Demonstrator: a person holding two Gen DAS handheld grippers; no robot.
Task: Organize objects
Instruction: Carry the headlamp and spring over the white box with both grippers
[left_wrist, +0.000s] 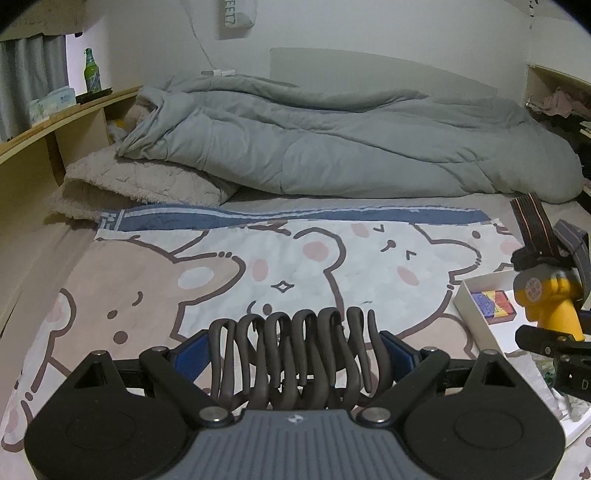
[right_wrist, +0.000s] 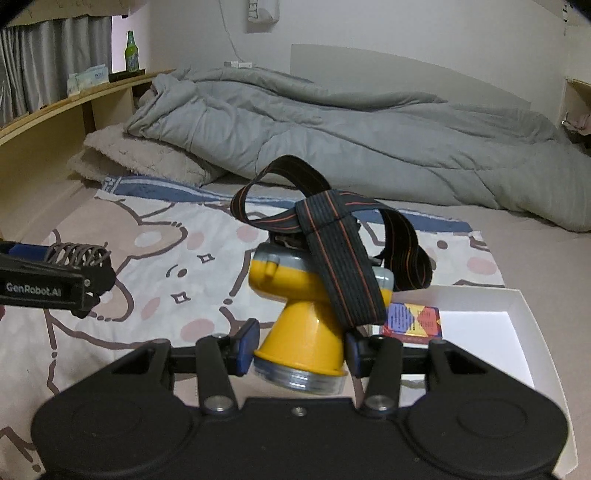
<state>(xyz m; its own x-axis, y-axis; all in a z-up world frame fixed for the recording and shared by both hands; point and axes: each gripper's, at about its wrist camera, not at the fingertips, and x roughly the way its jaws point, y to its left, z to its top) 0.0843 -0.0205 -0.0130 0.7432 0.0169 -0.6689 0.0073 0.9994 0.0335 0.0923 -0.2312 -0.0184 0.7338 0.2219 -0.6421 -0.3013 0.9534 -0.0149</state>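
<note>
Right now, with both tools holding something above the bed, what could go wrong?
1. The right tool pinches the yellow headlamp on its tapered cone, so it may slip out.
2. Its loose elastic strap could snag on the white box rim.
3. The left tool squeezes a bundle of S-hooks; outer hooks might drop onto the cartoon bear blanket.

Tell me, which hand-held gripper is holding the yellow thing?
The right hand-held gripper: its blue pads clamp the yellow headlamp. The left hand-held gripper squeezes a bundle of dark hooks.
</note>
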